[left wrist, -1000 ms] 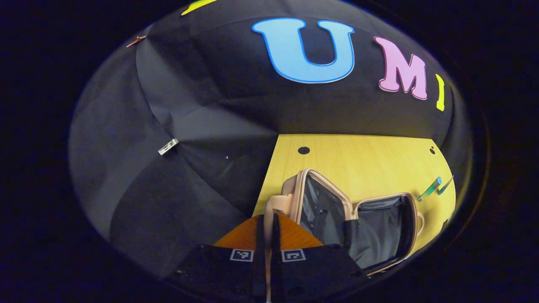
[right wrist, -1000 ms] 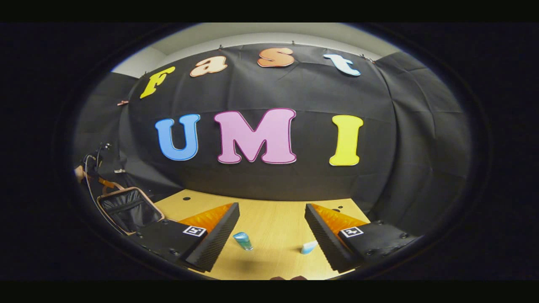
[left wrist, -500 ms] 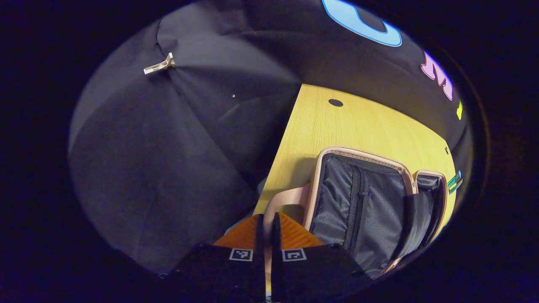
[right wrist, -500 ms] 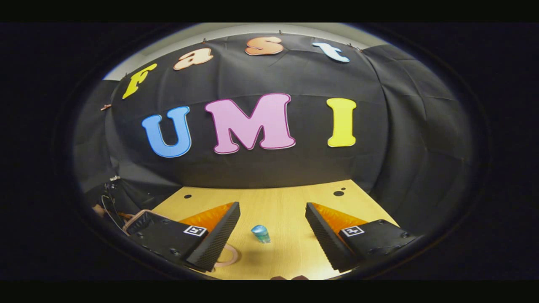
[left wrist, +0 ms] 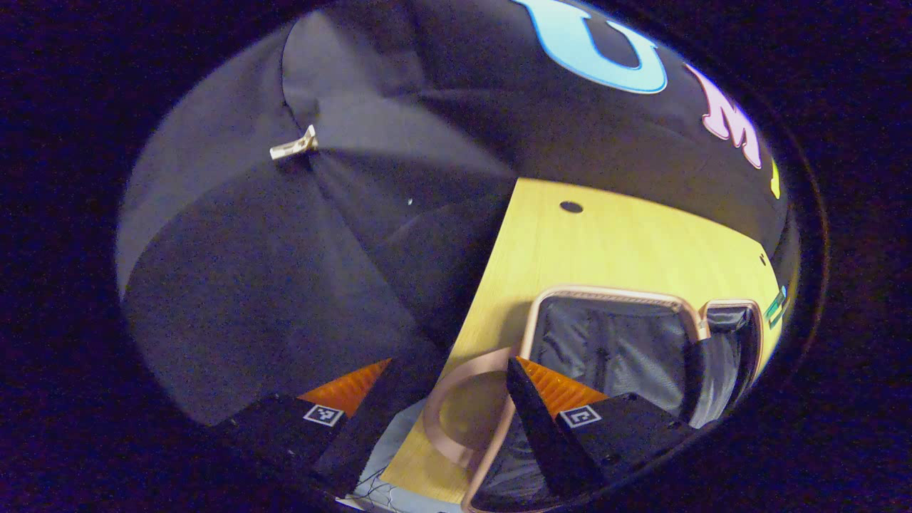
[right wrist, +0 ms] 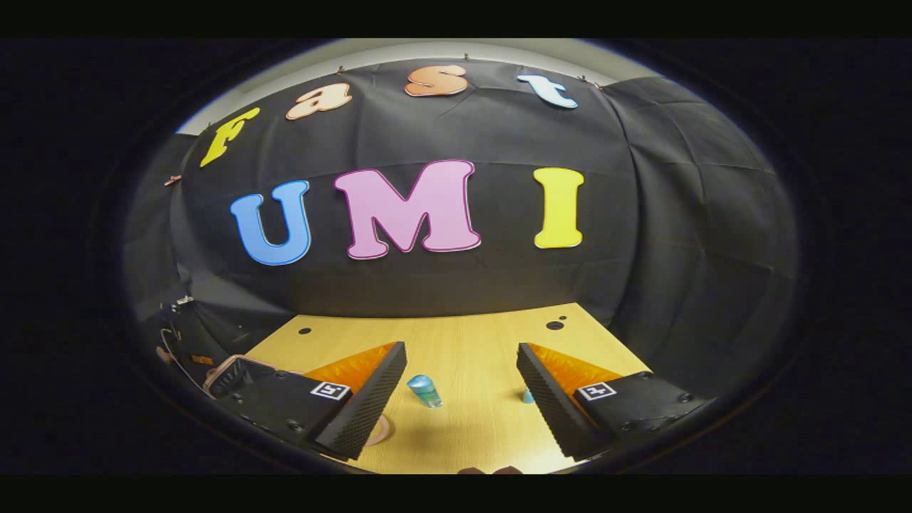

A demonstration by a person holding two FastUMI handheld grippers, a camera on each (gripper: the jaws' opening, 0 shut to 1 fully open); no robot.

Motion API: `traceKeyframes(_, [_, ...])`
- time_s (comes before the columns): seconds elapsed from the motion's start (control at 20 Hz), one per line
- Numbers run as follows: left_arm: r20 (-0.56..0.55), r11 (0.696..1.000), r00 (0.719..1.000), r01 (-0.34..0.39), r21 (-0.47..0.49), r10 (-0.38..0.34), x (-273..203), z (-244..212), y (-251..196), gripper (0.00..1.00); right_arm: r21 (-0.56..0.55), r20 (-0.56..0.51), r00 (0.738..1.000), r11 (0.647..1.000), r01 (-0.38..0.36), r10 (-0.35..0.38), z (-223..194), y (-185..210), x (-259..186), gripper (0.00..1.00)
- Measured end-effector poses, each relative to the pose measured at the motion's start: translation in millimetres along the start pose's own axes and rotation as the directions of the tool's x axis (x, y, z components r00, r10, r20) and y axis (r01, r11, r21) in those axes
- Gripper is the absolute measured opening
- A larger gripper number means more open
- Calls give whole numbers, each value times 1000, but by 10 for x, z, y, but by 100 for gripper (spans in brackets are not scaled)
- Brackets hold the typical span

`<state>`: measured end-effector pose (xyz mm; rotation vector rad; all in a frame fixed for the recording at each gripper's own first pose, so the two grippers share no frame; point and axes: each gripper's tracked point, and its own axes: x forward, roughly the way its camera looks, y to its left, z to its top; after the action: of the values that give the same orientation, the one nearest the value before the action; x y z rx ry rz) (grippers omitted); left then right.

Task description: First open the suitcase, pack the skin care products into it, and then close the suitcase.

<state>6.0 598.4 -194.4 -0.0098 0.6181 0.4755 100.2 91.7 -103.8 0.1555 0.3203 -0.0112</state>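
your left gripper [left wrist: 456,420] hangs with fingers spread over the suitcase [left wrist: 613,342], which lies open on the left of the table [left wrist: 613,242], its handle loop between them. your right gripper [right wrist: 462,395] is spread too; the teal bottle [right wrist: 425,390] stands between its fingers, untouched. it's probably light and slick: pinch mid-body.

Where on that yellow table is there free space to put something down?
The table is bare between the booth wall and the blue bottle. In the left gripper view, wood is bare behind the open suitcase. Near the suitcase handle it is crowded.
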Motion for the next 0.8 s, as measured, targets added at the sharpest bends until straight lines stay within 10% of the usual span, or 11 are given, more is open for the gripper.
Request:
traceKeyframes(0.4, [307,947,896,291,137,-320,-1187,1055,-2121,96,-50,52,998,998,44,-41,16,-264,-61,99])
traceKeyframes(0.8, [288,832,781,521,190,-555,-2060,834,-4118,96,-94,60,998,996,6,0,9,-412,18,99])
